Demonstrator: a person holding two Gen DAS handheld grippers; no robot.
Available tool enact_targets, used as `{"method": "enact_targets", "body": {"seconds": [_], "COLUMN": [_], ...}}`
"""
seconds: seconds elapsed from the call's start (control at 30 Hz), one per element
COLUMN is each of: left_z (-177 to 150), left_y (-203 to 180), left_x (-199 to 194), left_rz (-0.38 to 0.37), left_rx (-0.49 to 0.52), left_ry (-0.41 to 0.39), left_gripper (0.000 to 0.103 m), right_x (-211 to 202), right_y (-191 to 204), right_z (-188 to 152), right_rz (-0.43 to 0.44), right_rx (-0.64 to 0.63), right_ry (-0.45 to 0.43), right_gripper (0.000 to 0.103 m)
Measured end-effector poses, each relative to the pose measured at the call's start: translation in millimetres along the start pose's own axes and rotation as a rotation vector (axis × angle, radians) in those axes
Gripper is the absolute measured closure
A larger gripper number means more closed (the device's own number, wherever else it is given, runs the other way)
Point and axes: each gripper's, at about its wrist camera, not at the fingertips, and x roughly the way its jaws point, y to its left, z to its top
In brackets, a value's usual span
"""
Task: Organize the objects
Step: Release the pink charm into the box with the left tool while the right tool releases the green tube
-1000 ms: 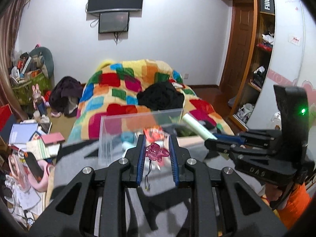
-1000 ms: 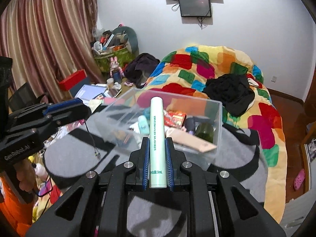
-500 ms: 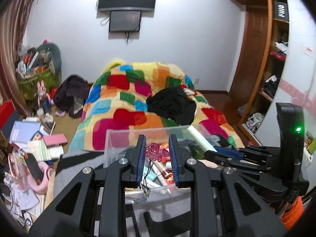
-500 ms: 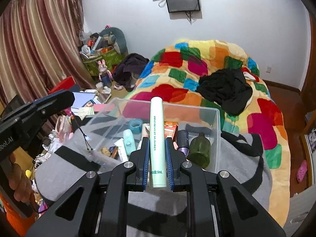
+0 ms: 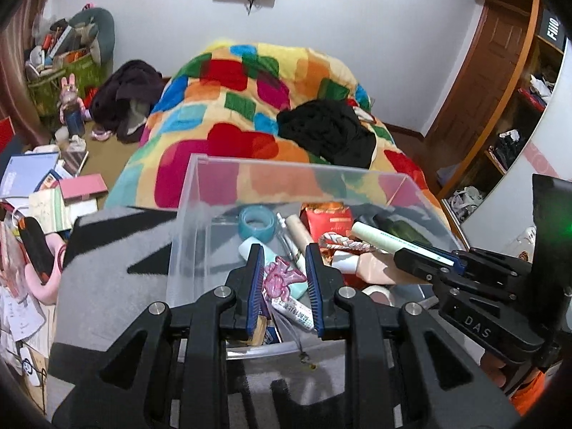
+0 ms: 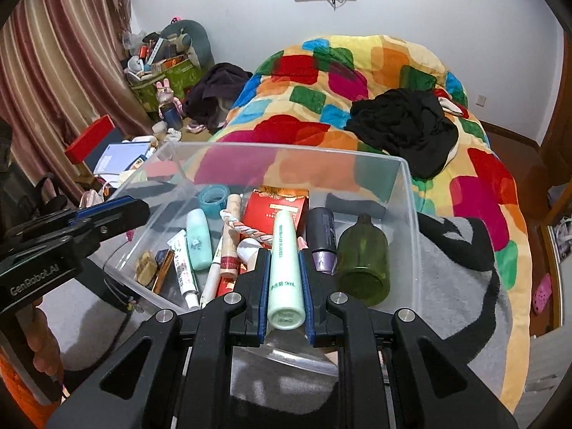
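Both your claws have come down over the clear box (image 6: 407, 193) and now hang above the things in it, so you are ready to let go. Your left claw (image 5: 284, 279) is clenched on one pink charm (image 5: 280, 277). Your right claw (image 6: 285, 275) is clenched on one pale green tube (image 6: 284, 261). Inside the box lie one green bottle (image 6: 363, 261), one tape roll (image 6: 213, 196) and one red packet (image 6: 275, 205).
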Motion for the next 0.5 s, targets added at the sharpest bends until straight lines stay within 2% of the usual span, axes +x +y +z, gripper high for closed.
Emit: {"method": "enact_targets", "body": {"seconds": [0.2, 0.5], "left_z": [-5.0, -8.9], "left_y": [-3.3, -7.6], "left_x": [0.5, -20.3], "left_rz": [-0.017, -0.015], "left_rx": [0.01, 0.031], "left_ry": [0.023, -0.016], "left_gripper": [0.08, 0.08], "right_x": [-9.4, -35.8], "right_y": [8.2, 14.5], "right_z": [-4.0, -8.4], "right_rz": [0.011, 0.034], "right_rx": [-0.037, -0.061], "right_ry": [-0.006, -0.052], "right_gripper": [0.083, 0.083]}}
